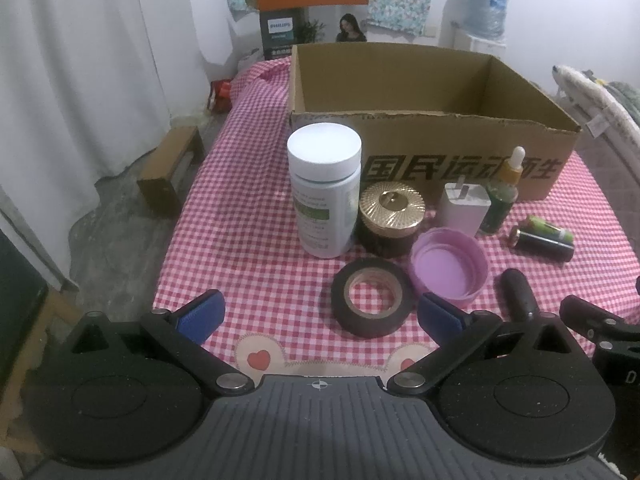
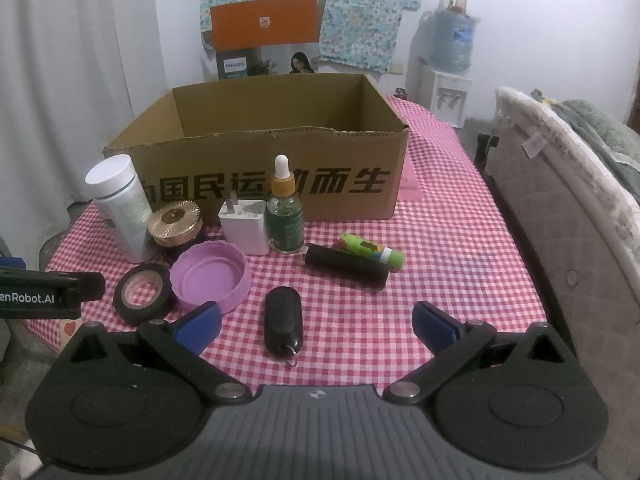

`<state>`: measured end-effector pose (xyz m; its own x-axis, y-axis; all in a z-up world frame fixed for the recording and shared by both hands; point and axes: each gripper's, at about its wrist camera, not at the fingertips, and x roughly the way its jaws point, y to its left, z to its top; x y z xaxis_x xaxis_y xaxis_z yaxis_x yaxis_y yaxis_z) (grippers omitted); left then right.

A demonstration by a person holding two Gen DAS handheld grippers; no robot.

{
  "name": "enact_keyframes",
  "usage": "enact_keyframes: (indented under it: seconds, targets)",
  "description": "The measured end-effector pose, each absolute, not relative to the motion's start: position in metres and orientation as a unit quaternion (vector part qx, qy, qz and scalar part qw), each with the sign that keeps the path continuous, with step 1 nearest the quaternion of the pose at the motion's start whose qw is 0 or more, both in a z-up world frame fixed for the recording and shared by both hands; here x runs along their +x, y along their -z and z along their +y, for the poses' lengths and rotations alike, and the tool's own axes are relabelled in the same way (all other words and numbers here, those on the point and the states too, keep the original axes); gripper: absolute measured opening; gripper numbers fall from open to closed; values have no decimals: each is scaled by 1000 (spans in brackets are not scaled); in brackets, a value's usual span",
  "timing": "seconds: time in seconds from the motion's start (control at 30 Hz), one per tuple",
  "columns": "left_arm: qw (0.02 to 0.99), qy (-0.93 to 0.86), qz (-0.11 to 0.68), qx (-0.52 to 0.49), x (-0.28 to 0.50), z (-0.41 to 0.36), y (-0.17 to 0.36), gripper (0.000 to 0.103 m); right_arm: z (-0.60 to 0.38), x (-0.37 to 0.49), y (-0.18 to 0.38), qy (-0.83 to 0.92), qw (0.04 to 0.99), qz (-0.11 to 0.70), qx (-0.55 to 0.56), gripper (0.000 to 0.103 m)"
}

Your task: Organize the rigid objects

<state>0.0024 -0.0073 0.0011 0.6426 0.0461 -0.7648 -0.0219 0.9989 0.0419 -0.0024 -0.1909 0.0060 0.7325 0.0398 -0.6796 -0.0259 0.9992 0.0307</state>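
My left gripper (image 1: 320, 316) fingers spread wide, empty, black tape roll (image 1: 371, 298) between; right gripper (image 2: 316, 326) gaping too, empty, black key fob (image 2: 283, 322) between, cardboard box (image 2: 256, 160) beyond.

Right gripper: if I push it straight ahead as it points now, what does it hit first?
Most likely the black key fob, lying on the cloth between the open right gripper fingers, slightly left of centre. Beyond it lies the black cylinder, then the box. Height above the cloth is unclear, so it might pass over.
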Motion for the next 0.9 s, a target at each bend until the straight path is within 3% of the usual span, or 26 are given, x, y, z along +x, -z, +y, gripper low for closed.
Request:
enact_keyframes:
  seconds: [0.9]
  targets:
    - [900,-16,435,14,9,-5,4,103,-190,2,-4,-16,932,363,1,103]
